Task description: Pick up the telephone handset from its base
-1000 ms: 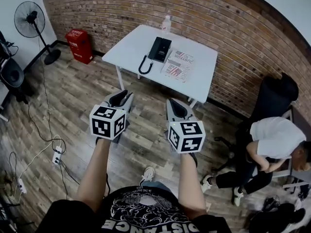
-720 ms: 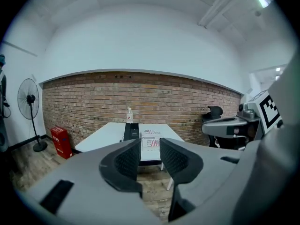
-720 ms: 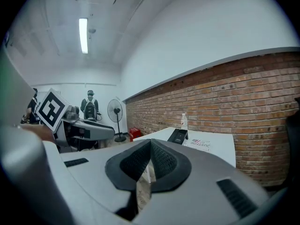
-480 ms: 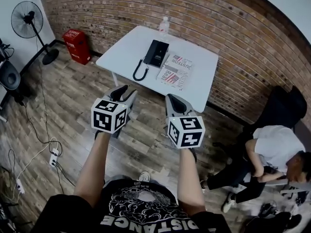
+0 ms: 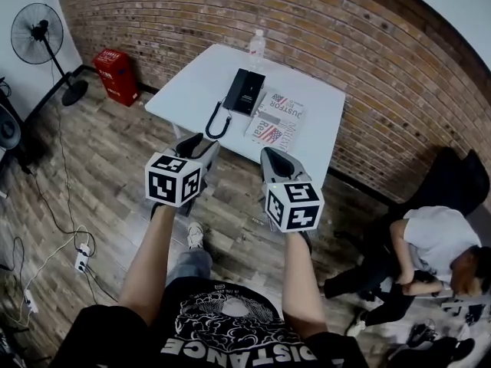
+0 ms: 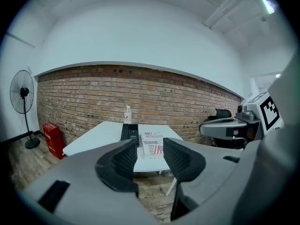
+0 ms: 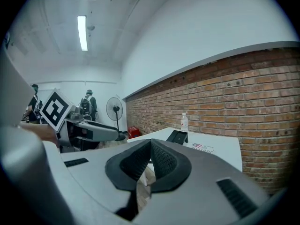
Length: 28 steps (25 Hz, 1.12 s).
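Table (image 5: 192,83) is closer now. Left gripper (image 5: 201,145) is opening its jaws on nothing; right gripper (image 5: 272,158) is squeezed together, empty. Telephone handset (image 5: 236,92) still waits on its base (image 5: 252,90).

The left tool (image 6: 150,143), jaws opening and empty, faces the telephone (image 6: 130,131) on a white table (image 6: 96,136).

Rough brick wall (image 5: 192,14); wood-plank floor (image 5: 100,152); smooth matt white table (image 5: 199,79); black plastic telephone (image 5: 245,92).

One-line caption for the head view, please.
Left gripper, jaws opening and empty, and shut right gripper held short of the white table bearing the black telephone.
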{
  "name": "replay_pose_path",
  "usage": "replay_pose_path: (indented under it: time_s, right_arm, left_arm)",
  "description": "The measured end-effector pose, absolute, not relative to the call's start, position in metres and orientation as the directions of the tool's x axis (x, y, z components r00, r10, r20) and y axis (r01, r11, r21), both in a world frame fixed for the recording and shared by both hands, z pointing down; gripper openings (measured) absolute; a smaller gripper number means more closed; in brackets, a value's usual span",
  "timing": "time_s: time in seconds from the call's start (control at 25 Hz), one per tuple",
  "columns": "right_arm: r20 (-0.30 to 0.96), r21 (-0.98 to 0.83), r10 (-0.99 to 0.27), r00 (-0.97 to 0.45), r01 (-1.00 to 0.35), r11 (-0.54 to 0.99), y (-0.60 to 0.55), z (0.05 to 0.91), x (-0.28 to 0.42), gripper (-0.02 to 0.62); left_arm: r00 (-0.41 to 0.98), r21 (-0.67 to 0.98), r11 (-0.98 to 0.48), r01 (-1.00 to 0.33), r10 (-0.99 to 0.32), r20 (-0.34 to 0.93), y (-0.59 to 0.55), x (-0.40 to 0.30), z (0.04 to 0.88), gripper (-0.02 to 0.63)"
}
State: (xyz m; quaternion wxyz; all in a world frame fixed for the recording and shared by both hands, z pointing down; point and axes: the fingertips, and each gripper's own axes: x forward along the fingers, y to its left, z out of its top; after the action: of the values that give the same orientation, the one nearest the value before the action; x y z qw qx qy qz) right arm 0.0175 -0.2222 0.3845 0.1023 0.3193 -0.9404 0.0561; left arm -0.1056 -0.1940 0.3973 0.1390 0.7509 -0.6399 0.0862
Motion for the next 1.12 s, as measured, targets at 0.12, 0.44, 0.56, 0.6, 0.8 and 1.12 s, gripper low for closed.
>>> replay_pose_path:
  time_s: [0.12, 0.44, 0.56, 0.6, 0.8, 1.12]
  right_arm:
    - [0.228, -0.038, -0.597, -0.769, -0.619, 0.784, -0.239, 0.388, 0.005, 0.0]
    - [0.257, -0.02, -0.623, -0.739, -0.649, 0.761, -0.294, 0.399, -0.041, 0.0]
    - [0.27, -0.01, -0.637, -0.722, -0.664, 0.748, -0.316, 0.402, -0.055, 0.0]
    - [0.274, -0.007, -0.641, -0.717, -0.668, 0.745, -0.323, 0.403, -0.06, 0.0]
    - [0.285, -0.012, -0.664, -0.691, -0.696, 0.718, -0.36, 0.406, -0.079, 0.0]
    - [0.318, -0.014, -0.703, -0.636, -0.745, 0.667, -0.409, 0.417, -0.096, 0.0]
  left_arm:
    - [0.188, 0.102, -0.164, -0.981, -0.932, 0.31, -0.213, -0.117, 0.404, 0.163]
    - [0.264, 0.134, -0.232, -0.963, -0.91, 0.321, -0.283, -0.159, 0.421, 0.167]
    - [0.306, 0.147, -0.271, -0.951, -0.894, 0.328, -0.313, -0.173, 0.429, 0.167]
    - [0.317, 0.151, -0.282, -0.947, -0.889, 0.331, -0.323, -0.177, 0.431, 0.167]
    - [0.377, 0.172, -0.337, -0.926, -0.858, 0.349, -0.372, -0.196, 0.441, 0.167]
    - [0.48, 0.246, -0.413, -0.877, -0.791, 0.381, -0.439, -0.213, 0.467, 0.167]
